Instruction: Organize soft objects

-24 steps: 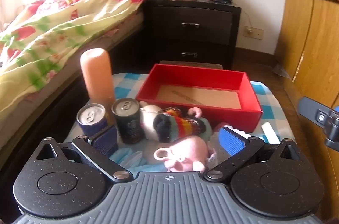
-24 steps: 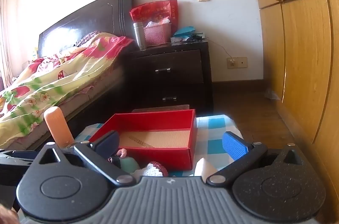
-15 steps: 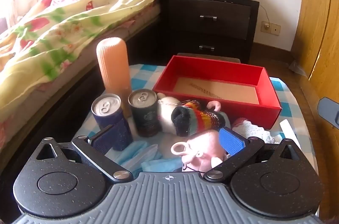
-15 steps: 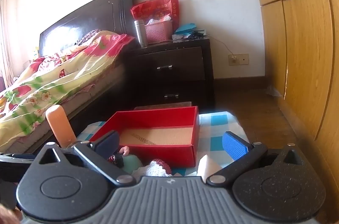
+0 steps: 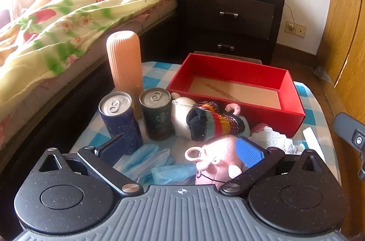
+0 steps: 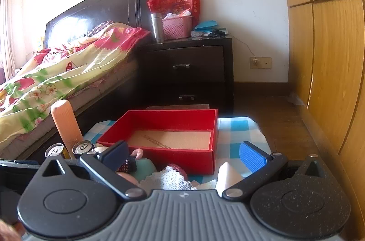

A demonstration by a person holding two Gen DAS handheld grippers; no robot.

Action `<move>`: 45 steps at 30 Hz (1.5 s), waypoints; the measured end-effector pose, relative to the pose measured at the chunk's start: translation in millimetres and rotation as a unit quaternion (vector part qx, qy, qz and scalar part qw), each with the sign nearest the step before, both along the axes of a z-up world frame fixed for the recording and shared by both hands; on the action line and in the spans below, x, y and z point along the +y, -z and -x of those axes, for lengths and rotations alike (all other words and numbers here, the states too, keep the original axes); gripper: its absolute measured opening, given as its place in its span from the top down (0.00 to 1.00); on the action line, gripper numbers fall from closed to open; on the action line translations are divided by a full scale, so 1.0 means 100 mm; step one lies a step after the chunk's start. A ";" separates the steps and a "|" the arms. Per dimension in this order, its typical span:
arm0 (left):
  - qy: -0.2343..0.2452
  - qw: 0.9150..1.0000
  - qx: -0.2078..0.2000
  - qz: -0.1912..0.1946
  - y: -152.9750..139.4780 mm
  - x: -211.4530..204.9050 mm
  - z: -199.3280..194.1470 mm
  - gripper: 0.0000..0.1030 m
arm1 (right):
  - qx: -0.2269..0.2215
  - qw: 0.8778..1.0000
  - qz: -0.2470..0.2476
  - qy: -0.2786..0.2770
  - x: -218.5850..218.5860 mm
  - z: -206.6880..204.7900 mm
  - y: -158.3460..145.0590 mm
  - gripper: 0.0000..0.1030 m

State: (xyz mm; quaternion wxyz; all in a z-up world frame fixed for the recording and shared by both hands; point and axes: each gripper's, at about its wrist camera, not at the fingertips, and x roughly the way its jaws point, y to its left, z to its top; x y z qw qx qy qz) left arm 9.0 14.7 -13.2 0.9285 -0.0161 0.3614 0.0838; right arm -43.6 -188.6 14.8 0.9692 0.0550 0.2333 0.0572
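Checked tablecloth (image 5: 157, 74) under red box (image 5: 294, 101), bed (image 5: 68, 12) left, nightstand (image 5: 230, 19) behind

Both wrist views toward red box (image 5: 237, 90)

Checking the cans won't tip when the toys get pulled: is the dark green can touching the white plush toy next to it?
Touching. In the left wrist view the white plush toy presses against the dark green can with no gap.
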 end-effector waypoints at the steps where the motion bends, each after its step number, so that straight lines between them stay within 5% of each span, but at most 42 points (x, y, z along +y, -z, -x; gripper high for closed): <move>1: 0.001 1.000 0.000 0.000 0.00 -0.01 0.00 0.05 | 0.002 1.000 0.001 0.000 0.00 -0.01 -0.01 0.18; 45: -0.015 1.000 0.002 -0.027 0.02 -0.11 -0.01 0.05 | 0.021 0.999 0.021 0.016 0.02 -0.03 0.04 0.18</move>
